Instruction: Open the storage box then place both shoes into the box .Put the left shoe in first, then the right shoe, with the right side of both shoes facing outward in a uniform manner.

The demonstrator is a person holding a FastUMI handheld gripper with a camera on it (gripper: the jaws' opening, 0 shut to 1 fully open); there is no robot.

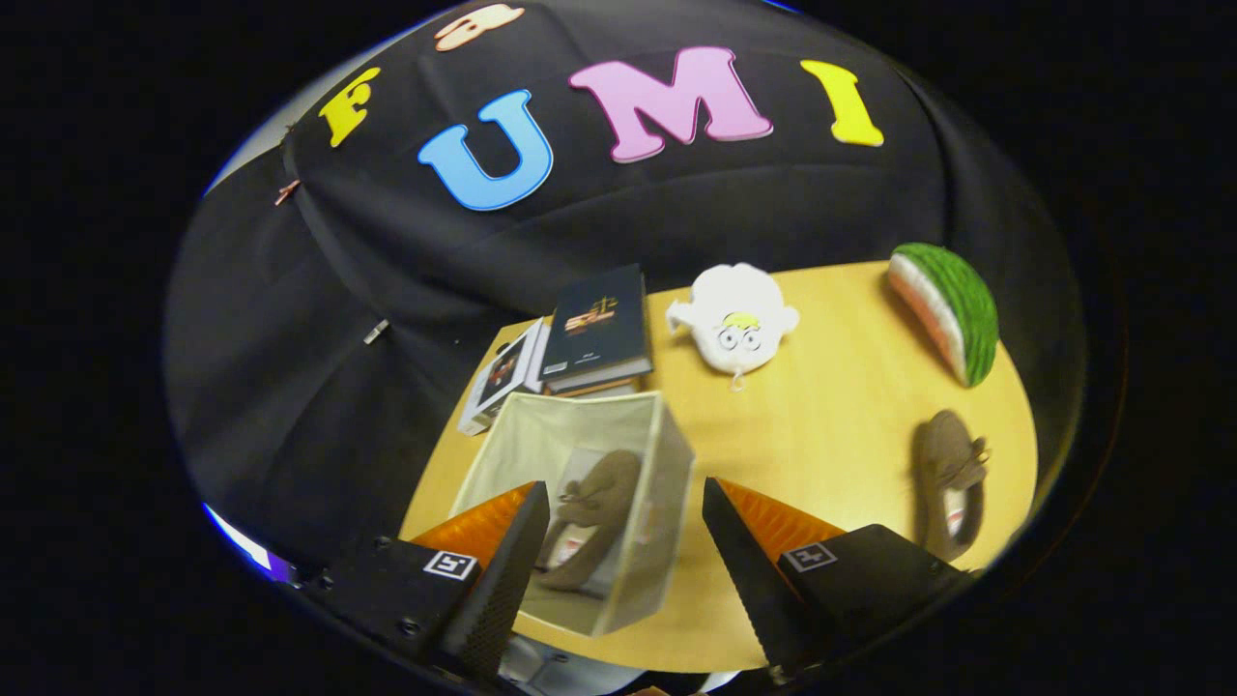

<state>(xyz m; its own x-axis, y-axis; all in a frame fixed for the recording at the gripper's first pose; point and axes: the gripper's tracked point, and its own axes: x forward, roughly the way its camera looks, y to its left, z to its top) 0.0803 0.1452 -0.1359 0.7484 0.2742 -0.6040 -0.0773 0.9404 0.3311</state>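
I am holding my tool [618, 561] above the open storage box [667, 454], its two fingers spread wide with nothing between them but the view down into the box; one brown shoe [594, 517] is already lying inside, leaning against the pale fabric wall, which I am taking to be the left shoe and the first half of the job; the second shoe [952, 483] is waiting on the wooden table [821, 435], well apart from the box and off beyond my right finger, with a slice of toy watermelon [952, 309] further back; a white plush toy [734, 319] and a stack of books [589, 333] are sitting beyond the box; to do this step well, I am judging that I should be swinging across to the loose shoe, keeping the fingers wide until they are straddling its upper, then closing across its width near the middle so it is not tipping, and carrying it so its side matches the shoe already boxed.
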